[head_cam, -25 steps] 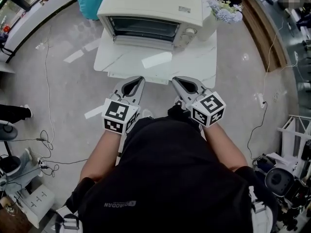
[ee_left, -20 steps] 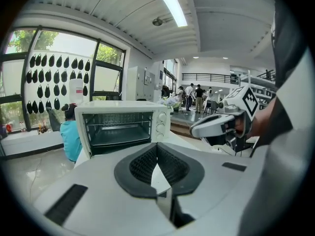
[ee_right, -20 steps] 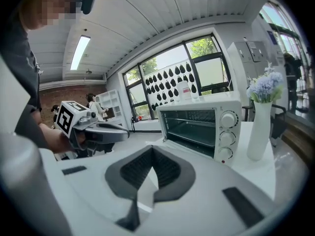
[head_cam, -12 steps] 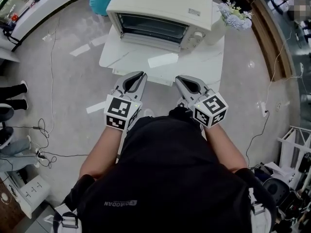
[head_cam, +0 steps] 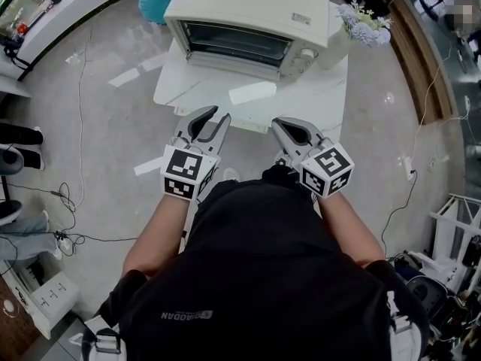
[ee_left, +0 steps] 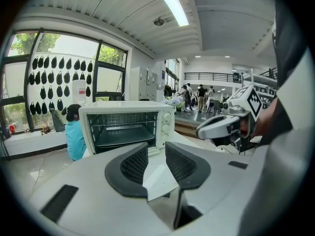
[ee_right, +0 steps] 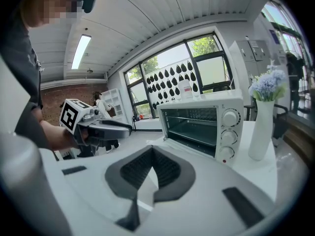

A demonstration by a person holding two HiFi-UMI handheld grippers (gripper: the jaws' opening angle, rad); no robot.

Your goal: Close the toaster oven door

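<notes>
I count one toaster oven [head_cam: 244,17], ahead of both grippers, door [head_cam: 225,66] open. Mouth faces them, long axis crosswise. Left gripper [head_cam: 214,119] jaws just opening, empty. Right gripper [head_cam: 279,124] clenched, empty.

The toaster oven [head_cam: 248,17] has a smooth cream shell with a soft sheen, probably painted metal. Under it the surface [head_cam: 301,104] is glossy white with marble veining. Beside the oven the vase [ee_right: 259,132] looks smooth. The floor [head_cam: 98,149] around it gleams, polished grey.
</notes>
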